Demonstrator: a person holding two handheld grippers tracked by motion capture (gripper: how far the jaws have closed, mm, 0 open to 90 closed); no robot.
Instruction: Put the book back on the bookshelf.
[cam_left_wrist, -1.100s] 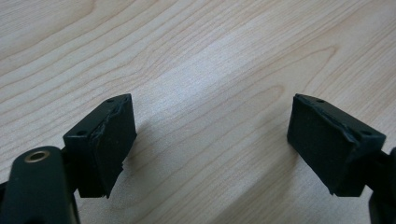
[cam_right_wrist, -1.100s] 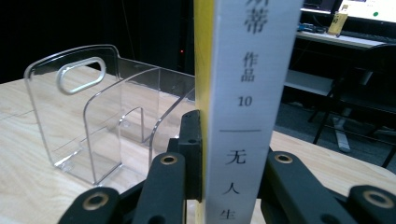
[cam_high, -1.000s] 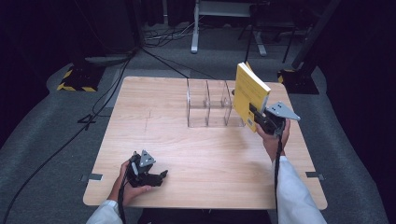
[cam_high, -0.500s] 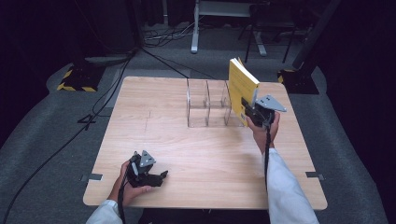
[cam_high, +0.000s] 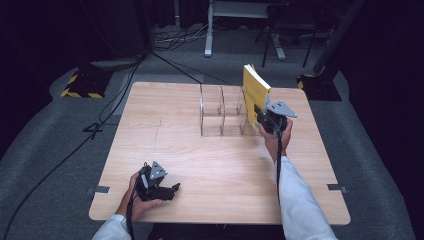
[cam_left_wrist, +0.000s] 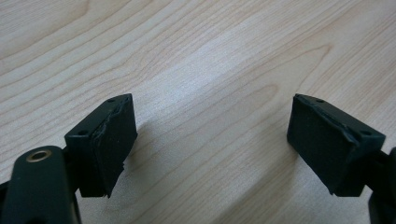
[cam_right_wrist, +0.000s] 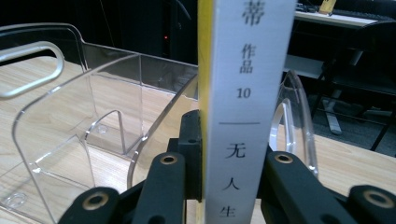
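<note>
A yellow book with a white spine printed in black characters stands upright in my right gripper, whose jaws are shut on its lower end. It hangs at the right end of a clear acrylic divider rack at the back middle of the wooden table. In the right gripper view the rack's curved walls lie to either side of the spine. My left gripper rests at the table's front left, open, with bare wood between its pads.
Black cables trail across the grey floor at the left. A yellow-and-black striped base sits off the table's far left corner. Metal stand legs and a dark base stand behind the table.
My right hand has carried the book left and a little down, up to the rack's right end. The left hand and its gripper have stayed where they were.
</note>
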